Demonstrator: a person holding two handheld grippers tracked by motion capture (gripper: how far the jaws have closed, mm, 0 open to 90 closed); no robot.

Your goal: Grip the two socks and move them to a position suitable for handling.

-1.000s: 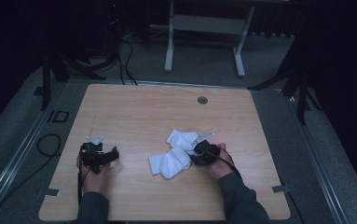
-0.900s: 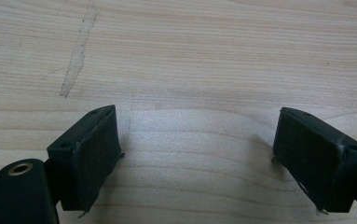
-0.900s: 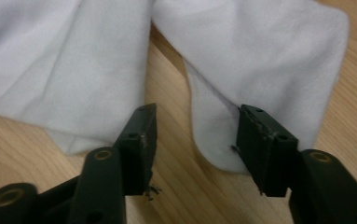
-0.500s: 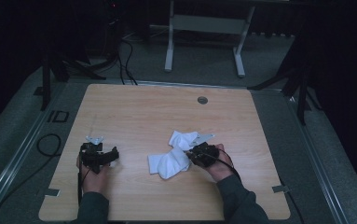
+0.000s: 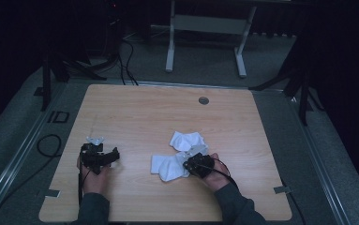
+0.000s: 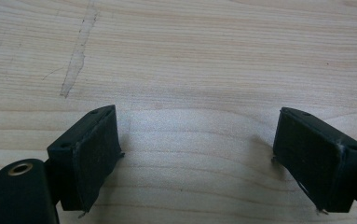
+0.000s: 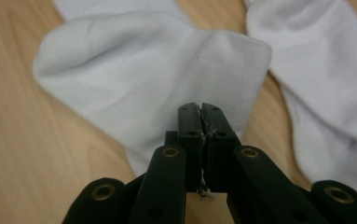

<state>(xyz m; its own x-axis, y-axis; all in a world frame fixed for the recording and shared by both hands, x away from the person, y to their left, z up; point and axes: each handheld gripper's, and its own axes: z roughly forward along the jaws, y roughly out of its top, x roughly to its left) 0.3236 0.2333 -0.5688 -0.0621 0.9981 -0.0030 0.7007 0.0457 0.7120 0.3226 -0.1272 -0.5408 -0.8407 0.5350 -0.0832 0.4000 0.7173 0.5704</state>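
Note:
Two white socks lie on the wooden table [image 5: 158, 108]. The nearer sock [image 5: 168, 166] [image 7: 134, 74] spreads out just left of my right gripper [image 5: 189, 165] [image 7: 200, 112]. That gripper's jaws have just been closing and now stand shut, with a thin white edge of this sock pinched between the pads. The second sock [image 5: 186, 139] [image 7: 325, 70] lies crumpled behind it, touching the first. My left gripper [image 5: 114, 157] [image 6: 213, 158] rests at the table's front left, far from the socks, its jaws wide open over bare wood with nothing between them.
A round grey grommet [image 5: 203, 100] sits in the tabletop near the back edge. A faint scratch mark [image 6: 76, 60] runs across the wood ahead of the left gripper. Behind the table stand a white frame [image 5: 205, 28] and dark stands, with cables on the floor.
My right gripper has slid a little left and nearer along the table, and the nearer sock has bunched and shifted with it. The left hand has kept still.

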